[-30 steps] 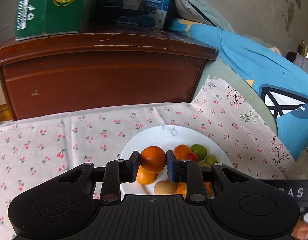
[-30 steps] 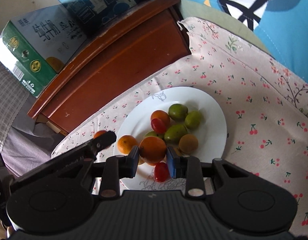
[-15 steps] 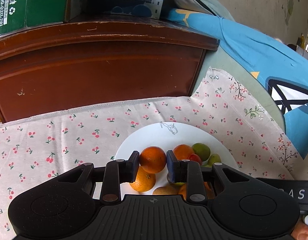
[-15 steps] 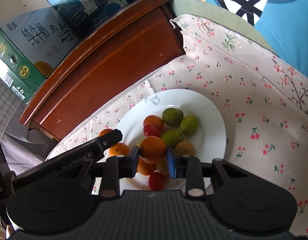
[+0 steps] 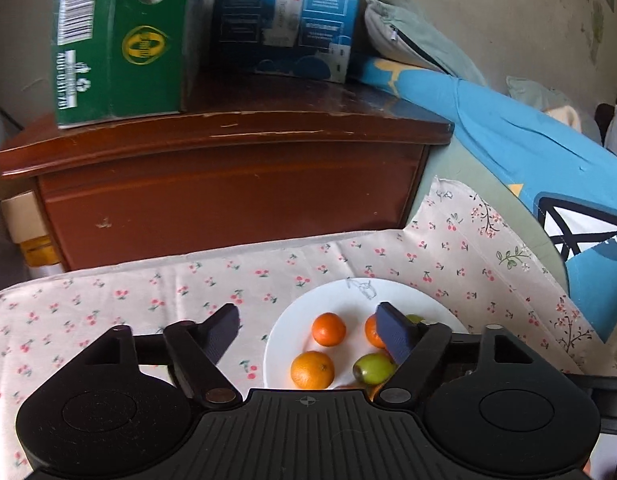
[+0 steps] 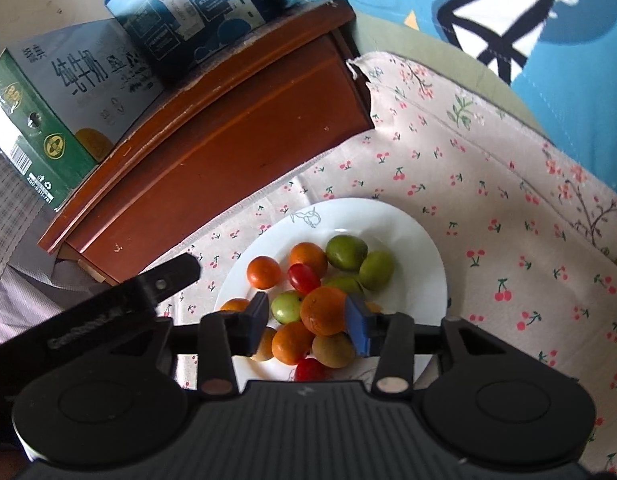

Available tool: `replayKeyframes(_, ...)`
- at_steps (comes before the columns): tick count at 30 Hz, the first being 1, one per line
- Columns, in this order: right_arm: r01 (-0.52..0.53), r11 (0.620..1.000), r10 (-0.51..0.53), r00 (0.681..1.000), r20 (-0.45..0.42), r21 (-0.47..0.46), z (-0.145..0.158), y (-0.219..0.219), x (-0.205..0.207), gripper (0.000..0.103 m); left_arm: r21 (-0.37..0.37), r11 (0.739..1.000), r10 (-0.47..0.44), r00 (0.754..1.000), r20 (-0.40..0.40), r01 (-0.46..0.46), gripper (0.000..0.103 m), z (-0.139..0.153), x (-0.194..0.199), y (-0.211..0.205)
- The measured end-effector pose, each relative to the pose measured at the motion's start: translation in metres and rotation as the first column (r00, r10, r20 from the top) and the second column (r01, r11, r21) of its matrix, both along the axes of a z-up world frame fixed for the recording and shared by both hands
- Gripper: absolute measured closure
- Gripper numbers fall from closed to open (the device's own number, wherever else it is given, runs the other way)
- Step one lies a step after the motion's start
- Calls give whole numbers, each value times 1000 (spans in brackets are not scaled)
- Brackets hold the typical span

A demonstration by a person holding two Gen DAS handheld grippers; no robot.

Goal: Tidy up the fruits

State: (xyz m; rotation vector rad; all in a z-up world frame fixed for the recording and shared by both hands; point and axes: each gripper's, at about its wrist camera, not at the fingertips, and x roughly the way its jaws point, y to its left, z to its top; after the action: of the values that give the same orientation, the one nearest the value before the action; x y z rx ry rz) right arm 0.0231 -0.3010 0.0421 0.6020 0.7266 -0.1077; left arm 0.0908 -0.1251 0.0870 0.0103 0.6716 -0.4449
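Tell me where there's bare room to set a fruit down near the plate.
The cherry-print cloth is bare right of the white plate, and between plate and wooden cabinet. The plate's far rim is free; its near half is crowded with oranges and green fruits.

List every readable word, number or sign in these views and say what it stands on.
"纯牛奶": grey face of the green milk carton.
"400-0311-70…" (last digits unclear): by that carton's barcode and recycling sign.
Yellow round emblem on the carton: text unreadable.
Blue box: Chinese print too blurred to read.
Left gripper side lettering, seen from the right wrist: illegible.
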Motion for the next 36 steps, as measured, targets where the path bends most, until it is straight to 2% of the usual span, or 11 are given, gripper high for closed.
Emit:
replayKeyframes(2, -2, 1000, 2, 1000, 10, -15, 3, 1, -3, 50, 3, 1000, 15, 1000, -7, -15, 20, 4, -4, 4)
replayKeyframes(10, -35, 998, 34, 999, -25, -49, 10, 4, -22, 38, 21, 999, 35, 997, -71, -34, 20, 4, -25, 21)
replayKeyframes(14, -43, 998, 40, 997, -68, -43, 6, 9, -32, 38, 27, 999, 50, 992, -113, -47, 20, -2, -35, 31)
replayKeyframes(23, -77, 995, 73, 995, -63, -67, 11, 24, -59, 36, 55, 996, 76, 979, -189, -67, 20, -14, -54, 49)
replayKeyframes(29, -91, 991, 87, 995, -47, -95, 19, 30, -69, 33, 87, 993, 99, 975, -198, -83, 19, -13, -64, 56)
replayKeyframes(36, -90, 983, 75, 993, -94, -159, 24, 37, -75, 30, 126, 988, 112, 978, -175, -90, 12, -4, -69, 55)
